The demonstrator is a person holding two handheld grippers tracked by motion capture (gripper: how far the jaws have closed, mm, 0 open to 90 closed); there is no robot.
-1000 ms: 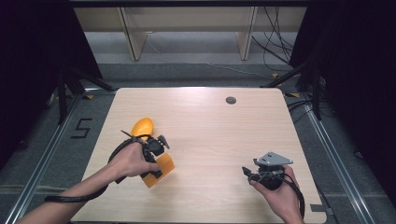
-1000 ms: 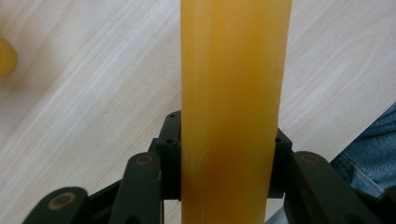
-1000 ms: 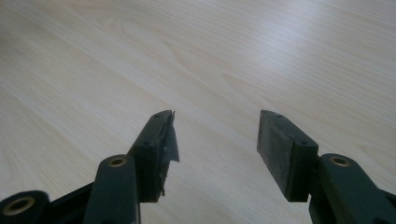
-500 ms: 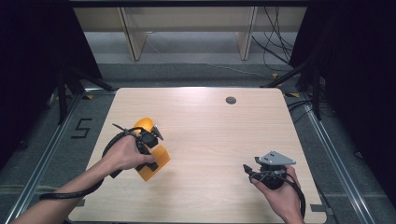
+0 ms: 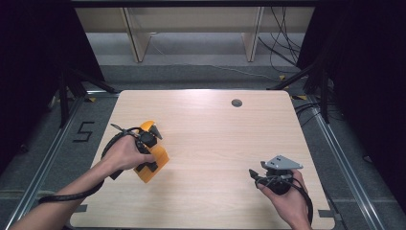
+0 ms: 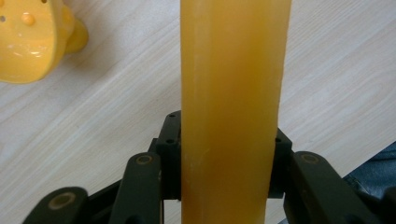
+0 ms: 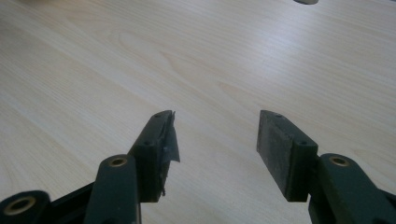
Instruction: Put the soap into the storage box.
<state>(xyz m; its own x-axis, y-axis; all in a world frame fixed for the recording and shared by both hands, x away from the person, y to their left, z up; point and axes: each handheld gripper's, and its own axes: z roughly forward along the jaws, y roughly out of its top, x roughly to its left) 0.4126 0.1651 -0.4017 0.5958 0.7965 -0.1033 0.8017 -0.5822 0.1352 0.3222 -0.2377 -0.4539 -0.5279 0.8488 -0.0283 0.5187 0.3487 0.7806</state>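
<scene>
Holds tight on the orange slab [image 5: 160, 155] with the left tool [image 6: 227, 163]: jaws pressed against both broad faces, slab running straight up between them in the left gripper view. Sits on the left half of the counter [image 5: 215, 134], just on the near side of the yellow rounded piece [image 5: 148, 126], close to it but seemingly not touching. Hard to say whether the slab's lower edge rests on the wood or hangs just clear.

And there, a shift! Compared with a second ago, carries the slab a little farther from the near edge and closer to the yellow piece, with the left hand swung round over it. Leaves the yellow piece exactly where it stood. Looks like a carry in progress rather than a fresh grab: grip already made, placing next, probably beside or against that yellow piece, though only a guess.

Over on the right, nothing doing. Keeps the right tool [image 7: 215, 140] parked near the counter's near right corner, jaws spread wide over bare wood, gripping nothing, same spot as a second ago. Shows a ragged scrap of padding or tape on one jaw's pad. On the far side, a small dark disc [image 5: 236, 102], well apart from all of it.
</scene>
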